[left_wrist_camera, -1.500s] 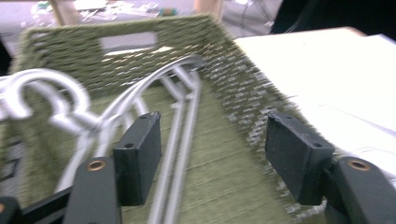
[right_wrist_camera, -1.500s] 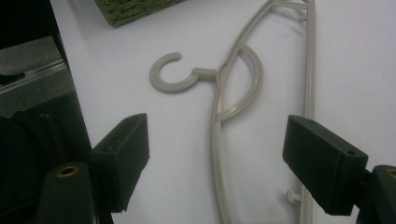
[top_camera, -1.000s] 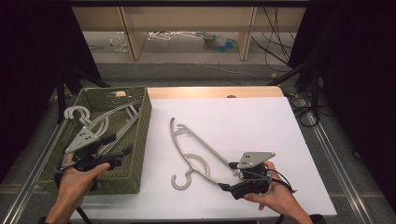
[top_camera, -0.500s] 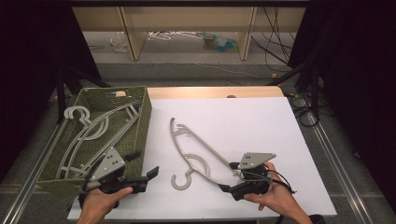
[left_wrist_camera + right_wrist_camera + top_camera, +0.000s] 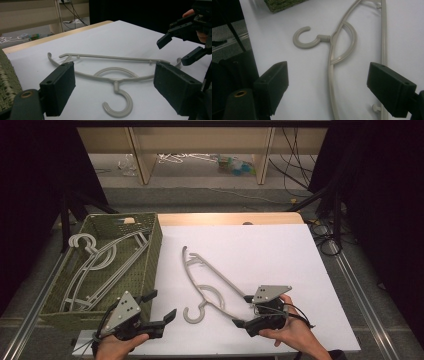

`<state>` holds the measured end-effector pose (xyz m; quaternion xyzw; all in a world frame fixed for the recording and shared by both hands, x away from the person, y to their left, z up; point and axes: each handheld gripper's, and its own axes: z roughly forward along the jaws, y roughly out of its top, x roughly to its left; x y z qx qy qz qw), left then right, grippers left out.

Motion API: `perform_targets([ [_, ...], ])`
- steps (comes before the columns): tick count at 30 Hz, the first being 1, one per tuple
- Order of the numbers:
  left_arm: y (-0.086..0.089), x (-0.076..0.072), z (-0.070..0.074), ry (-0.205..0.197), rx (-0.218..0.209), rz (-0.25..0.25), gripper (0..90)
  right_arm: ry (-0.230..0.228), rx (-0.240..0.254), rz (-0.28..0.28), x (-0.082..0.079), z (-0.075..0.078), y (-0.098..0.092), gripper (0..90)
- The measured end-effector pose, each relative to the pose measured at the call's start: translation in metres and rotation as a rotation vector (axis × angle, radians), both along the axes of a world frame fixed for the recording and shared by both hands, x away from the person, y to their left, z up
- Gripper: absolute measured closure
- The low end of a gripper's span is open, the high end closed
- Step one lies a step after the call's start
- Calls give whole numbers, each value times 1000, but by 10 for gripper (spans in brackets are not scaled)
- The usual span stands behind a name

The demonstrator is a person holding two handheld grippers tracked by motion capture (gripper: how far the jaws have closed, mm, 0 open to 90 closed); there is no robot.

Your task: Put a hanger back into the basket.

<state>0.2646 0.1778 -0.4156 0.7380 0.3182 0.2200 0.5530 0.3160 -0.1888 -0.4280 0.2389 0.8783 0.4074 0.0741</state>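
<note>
— On the white surface, what lies between the two tools?

— One grey plastic hanger, flat on its side, hook toward the person's edge. From the left tool's camera its hook curls in the foreground, between the two black jaws, and the long bar runs across behind it.

— And the basket?

— Green, perforated basket, at the left edge of the surface. Inside it are several more grey hangers, piled loosely at a slant, their hooks at the far left corner, one hook poking up near the rim. How many, I cannot tell.

— Is the loose hanger touching the basket?

— No. It lies apart from it, on bare white, nearer the right tool.

— The left tool?

— Held in the left hand at the near edge, just in front of the basket's near right corner. Jaws spread wide, nothing between them, aimed across the surface at the hanger.

— The right tool?

— In the right hand, near the front edge, just beside the hanger's near end. Its jaws are also released and wide apart. From its own camera the hanger's shoulder and bar run up between the jaws, but neither jaw touches them.

— Beyond the surface?

— A wooden shelf unit on the floor at the back, with a tangle of pale hangers lying under it.
</note>
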Motion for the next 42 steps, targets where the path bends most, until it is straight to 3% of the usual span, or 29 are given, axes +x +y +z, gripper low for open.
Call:
perform_targets([
  [2, -1, -1, 0, 2, -2, -11, 174, 7, -3, 5, 1, -3, 1, 180],
  [3, -3, -2, -1, 4, -22, -15, 174, 8, -2, 3, 1, -4, 2, 178],
  [4, -1, -2, 0, -12, 16, -20, 174, 8, -5, 8, 2, -5, 3, 177],
  [9, -6, -6, -7, 16, 9, -16, 170, 6, -38, 17, 3, -14, 9, 186],
  [12, -5, -5, -9, -2, 28, -31, 170, 2, -58, 27, 3, -15, 12, 196],
  [14, -6, -6, -10, 4, 8, -26, 170, 1, -60, 33, 4, -15, 13, 197],
  [17, -5, -7, -9, -11, 15, -24, 169, -4, -78, 18, 8, -20, 18, 213],
  [21, -5, -7, -10, -21, 30, -48, 167, 18, -129, 23, 17, -26, 28, 236],
  [27, -9, -5, -13, -7, 30, -57, 167, 82, -196, 24, 28, -34, 37, 313],
  [28, -9, -6, -13, -2, 48, -65, 167, 91, -202, 27, 30, -35, 39, 340],
  [29, -11, -7, -14, 14, 35, -61, 168, 113, -217, 20, 33, -38, 42, 366],
  [32, -11, -7, -14, 8, 34, -67, 169, 151, -243, 33, 39, -42, 48, 447],
  [33, -12, -7, -14, 12, 31, -64, 169, 151, -243, 33, 39, -42, 48, 447],
  [34, -11, -7, -14, 12, 33, -62, 170, 157, -254, 36, 41, -43, 50, 529],
  [42, -10, -6, -14, 10, 37, -66, 172, 151, -297, 46, 45, -42, 57, 600],
])
